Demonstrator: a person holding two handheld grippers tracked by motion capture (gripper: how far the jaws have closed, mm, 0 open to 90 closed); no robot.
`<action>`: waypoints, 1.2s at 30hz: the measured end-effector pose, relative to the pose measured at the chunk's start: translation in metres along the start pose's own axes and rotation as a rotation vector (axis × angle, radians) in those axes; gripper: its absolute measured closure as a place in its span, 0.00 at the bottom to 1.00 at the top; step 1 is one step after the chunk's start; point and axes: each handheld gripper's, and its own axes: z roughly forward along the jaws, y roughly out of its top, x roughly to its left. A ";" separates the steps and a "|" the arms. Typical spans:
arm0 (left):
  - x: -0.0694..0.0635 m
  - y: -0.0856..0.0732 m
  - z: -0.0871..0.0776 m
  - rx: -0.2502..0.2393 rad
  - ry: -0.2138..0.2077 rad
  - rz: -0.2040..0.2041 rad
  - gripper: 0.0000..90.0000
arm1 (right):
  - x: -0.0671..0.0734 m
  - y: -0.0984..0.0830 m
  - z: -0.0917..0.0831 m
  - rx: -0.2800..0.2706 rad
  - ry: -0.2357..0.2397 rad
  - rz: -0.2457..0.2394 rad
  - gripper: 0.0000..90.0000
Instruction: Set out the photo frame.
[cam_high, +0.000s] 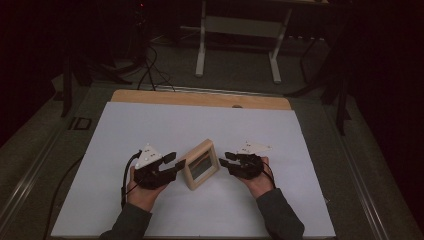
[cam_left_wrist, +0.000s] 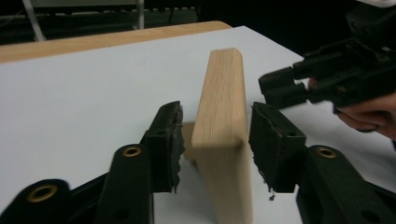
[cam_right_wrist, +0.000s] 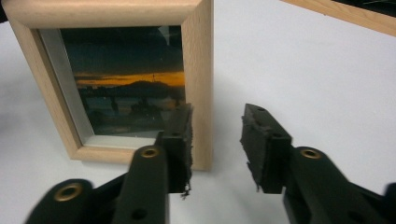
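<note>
Frame: upright on bench, edge between spread left tongs, untouched; right tongs spread, just beside it.

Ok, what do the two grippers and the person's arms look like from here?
Both the left gripper and the right gripper are black, each topped by a grey three-cornered plate. Their jaws end in black pads with ragged edges, and the arms behind carry brass-coloured eyelets. A black cable trails from the left one. The person wears dark grey sleeves.

A wooden picture frame stands between left gripper and right gripper.
</note>
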 end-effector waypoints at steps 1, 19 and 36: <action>0.000 -0.003 -0.003 0.000 -0.001 -0.009 0.64 | 0.000 0.001 0.001 0.001 0.002 -0.002 0.73; -0.016 -0.034 0.011 0.065 0.037 -0.064 0.60 | 0.001 0.020 0.011 -0.022 0.054 -0.017 0.64; -0.023 -0.034 0.031 0.089 0.073 -0.091 0.63 | -0.002 0.024 0.024 0.000 0.135 -0.013 0.54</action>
